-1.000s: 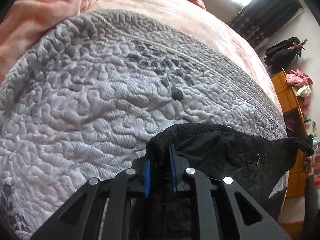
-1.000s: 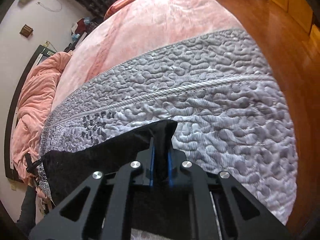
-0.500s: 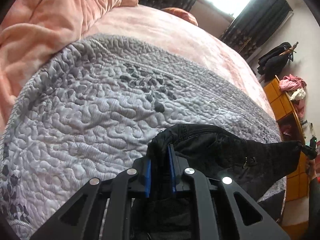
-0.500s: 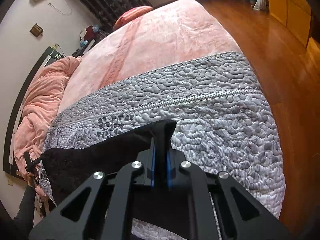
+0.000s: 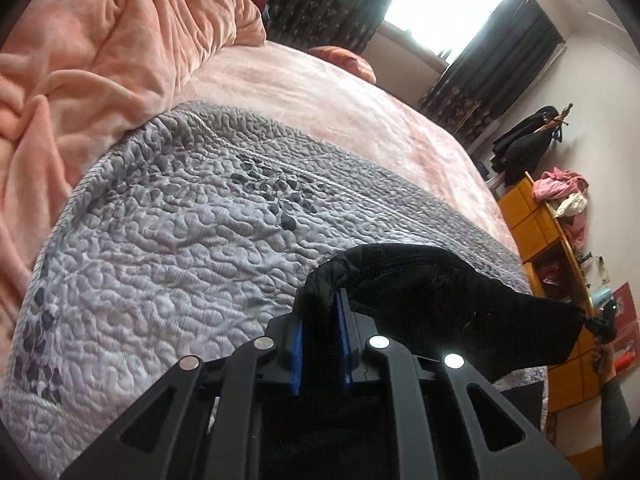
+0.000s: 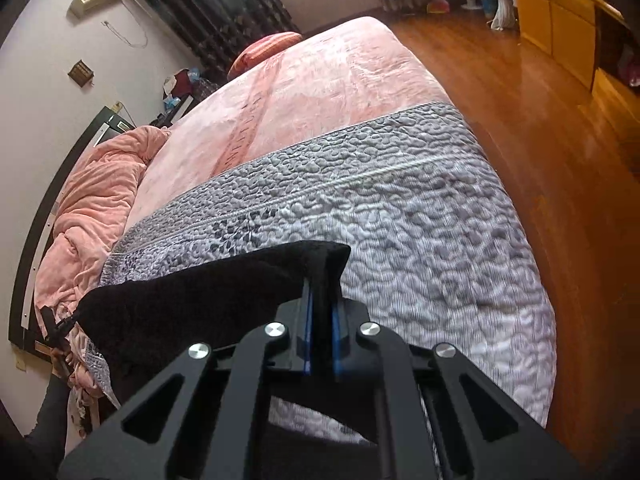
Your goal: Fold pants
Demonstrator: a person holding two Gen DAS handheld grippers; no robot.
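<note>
Black pants [image 5: 432, 292] held in the air above the grey quilted cover [image 5: 168, 248], stretched between 2 grippers. Cover serves as landmark: it lies across the foot of the bed, pink blanket [image 5: 320, 92] beyond it, crumpled peach duvet [image 5: 100, 40] off its far-left side.

Left gripper [image 5: 321, 320]: clamped on a bunched corner of the pants, blue pads pressing black cloth from both sides. Right gripper [image 6: 320, 320]: likewise clamped on the opposite corner, a flat fold of fabric pinched between its pads.

The edge between the 2 grips runs fairly taut; in the left wrist view the right gripper shows small at the far end of that span. Rest of the garment hangs below the grippers, out of clear sight.

Judgement: 2 corners held apart like this keep the cloth spread and wrinkle-free, so it can be laid flat on the cover. Fold itself not yet made. Wooden floor [image 6: 540, 128] lies past the cover's right edge; a slipped grip would likely drop the hanging part there.
</note>
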